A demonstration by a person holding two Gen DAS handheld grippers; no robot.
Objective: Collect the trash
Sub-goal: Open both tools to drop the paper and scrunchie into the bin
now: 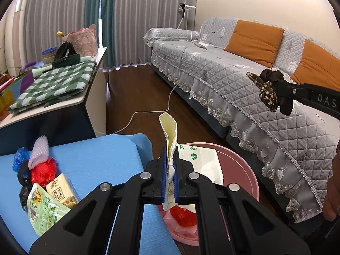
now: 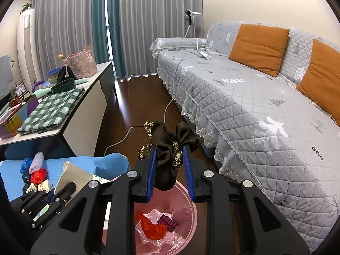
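1. Left gripper: blue pads pressed on a cream paper wrapper, which stands upright between the fingers, top end curled open. It sits above the near rim of the pink bin.
2. Right gripper: pinching a dark brown scrunchie with floral trim, fabric bunched between the blue pads and spilling over the top. Held directly over the bin; in the left wrist view it appears high at the right, in front of the sofa.
3. Bin contents: red crumpled plastic, a small purple-patterned wrapper, and a white paper bag with green print leaning against the inner wall.
4. Blue mat, left of the bin: trash cluster at its left edge — blue net, white foam net, red plastic ball, beige tissue pack, green printed snack bag.
5. Beyond: white table with a green checked cloth on top, and a white cable on the wood floor running up onto the sofa.
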